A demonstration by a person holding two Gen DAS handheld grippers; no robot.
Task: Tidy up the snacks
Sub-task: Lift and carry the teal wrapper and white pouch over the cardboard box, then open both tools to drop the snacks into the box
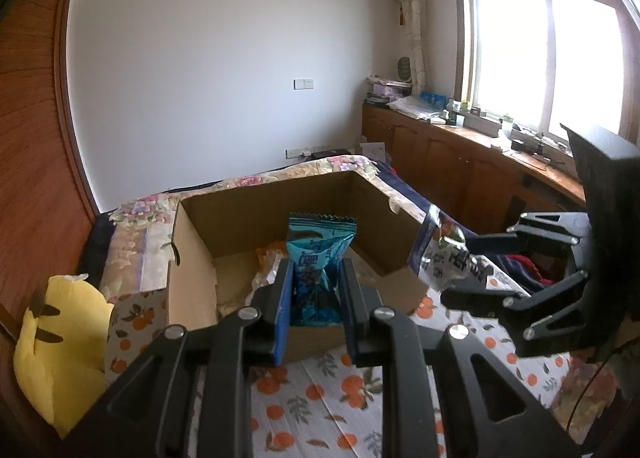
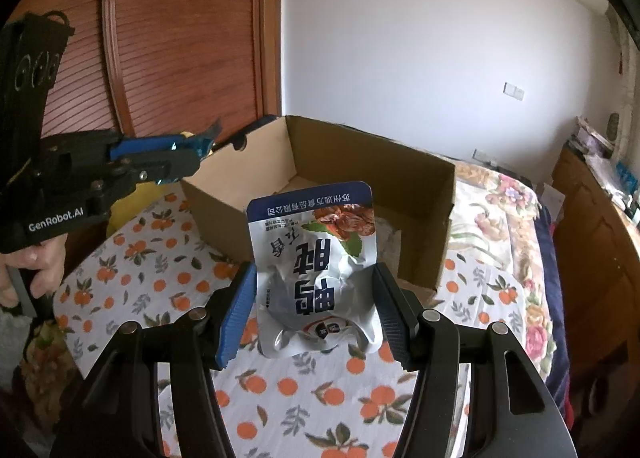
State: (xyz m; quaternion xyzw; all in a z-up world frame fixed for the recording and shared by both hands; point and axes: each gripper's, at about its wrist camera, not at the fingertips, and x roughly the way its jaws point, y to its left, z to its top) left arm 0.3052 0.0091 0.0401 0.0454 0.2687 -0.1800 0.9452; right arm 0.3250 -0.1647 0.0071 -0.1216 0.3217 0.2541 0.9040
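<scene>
**Both grippers loaded at the box**

Your left gripper [image 1: 314, 290] had its jaws clamped on a blue snack packet [image 1: 318, 258], held above the open cardboard box [image 1: 192, 254] on the bed [image 1: 320, 398]. Your right gripper [image 2: 316, 310] gripped a white pouch [image 2: 320, 266] just short of the box's near wall.

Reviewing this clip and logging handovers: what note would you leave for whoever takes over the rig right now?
Left gripper: shut on the blue snack packet, held above the cardboard box.
Right gripper: shut on the white snack pouch, in the air near the box's front.
Done: some snacks already lie in the box.
Left: drop both packets into the box.
</scene>
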